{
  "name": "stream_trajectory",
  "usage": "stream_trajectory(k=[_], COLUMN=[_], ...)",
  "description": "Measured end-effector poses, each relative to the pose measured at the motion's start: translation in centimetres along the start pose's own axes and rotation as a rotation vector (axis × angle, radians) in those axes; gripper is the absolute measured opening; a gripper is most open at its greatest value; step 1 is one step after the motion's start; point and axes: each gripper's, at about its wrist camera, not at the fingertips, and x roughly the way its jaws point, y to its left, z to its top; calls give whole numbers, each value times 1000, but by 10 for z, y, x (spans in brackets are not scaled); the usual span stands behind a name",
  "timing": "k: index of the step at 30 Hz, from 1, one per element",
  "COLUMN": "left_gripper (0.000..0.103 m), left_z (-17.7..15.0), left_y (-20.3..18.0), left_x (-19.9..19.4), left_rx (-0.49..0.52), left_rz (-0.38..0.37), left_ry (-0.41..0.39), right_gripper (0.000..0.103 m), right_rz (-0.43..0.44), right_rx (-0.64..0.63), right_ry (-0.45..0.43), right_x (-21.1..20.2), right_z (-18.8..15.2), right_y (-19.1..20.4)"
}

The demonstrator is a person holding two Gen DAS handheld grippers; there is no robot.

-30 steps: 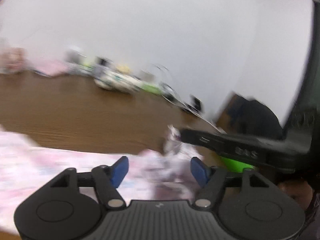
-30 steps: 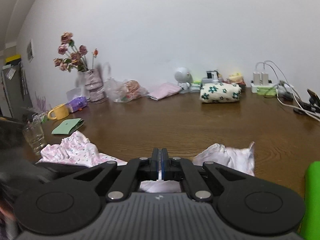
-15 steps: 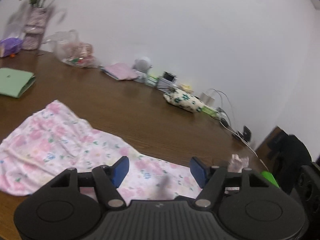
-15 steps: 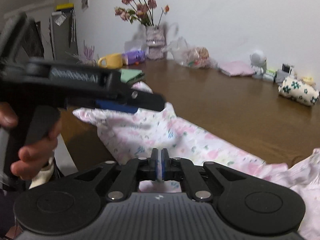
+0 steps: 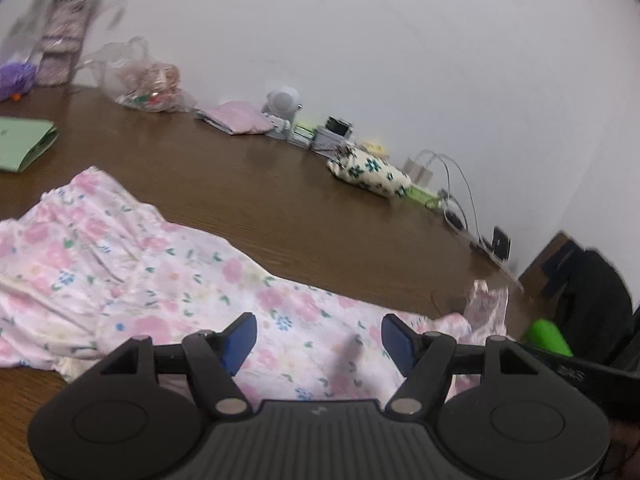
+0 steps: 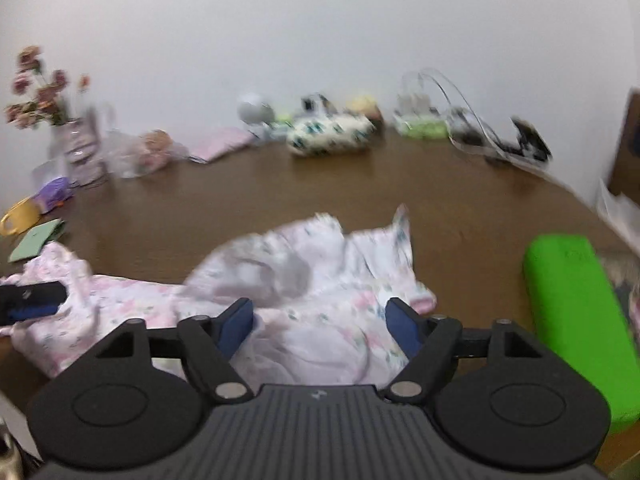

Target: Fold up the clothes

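your left hand-held gripper (image 5: 318, 338) hangs low over the floral garment (image 5: 160, 280), fingers spread wide, nothing between the blue pads. your right hand-held gripper (image 6: 318, 322) is spread just the same, hovering above the bunched-up end of that garment (image 6: 304, 276), holding nothing. so you're between grips here, by my read: the cloth is laid out along the near edge of the brown worktop (image 5: 300, 216), not yet folded, and this looks like the spread-and-square-up step before the first fold.

from the left view the garment stretches flat and long to the left, with wrinkles, while its far right end stands up in a small peak (image 5: 486, 300). from the right view that end is a rumpled heap, partly turned inside out. the picture is blurred there, so i can't tell hem from sleeve.

next move, i'd say: pick an edge of the crumpled end with your right, pin or pinch the flat part with your left, and pull it smooth. mind the green block (image 6: 576, 320) just beside the cloth on your right.
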Motion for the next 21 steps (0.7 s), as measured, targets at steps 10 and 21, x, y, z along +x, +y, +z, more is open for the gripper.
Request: stream_trajectory(k=[10,21], left_gripper=[68,68], left_z=[-7,4], left_y=[5,35], left_x=[2,-37], left_rx=[-16,-74], left_rz=[4,87], left_ry=[6,-90], right_gripper=[9,9], right_rz=[-7,326], right_rx=[-83,-607], right_ry=[-29,-73], right_x=[5,10], right_z=[-8,-13], right_y=[12,171])
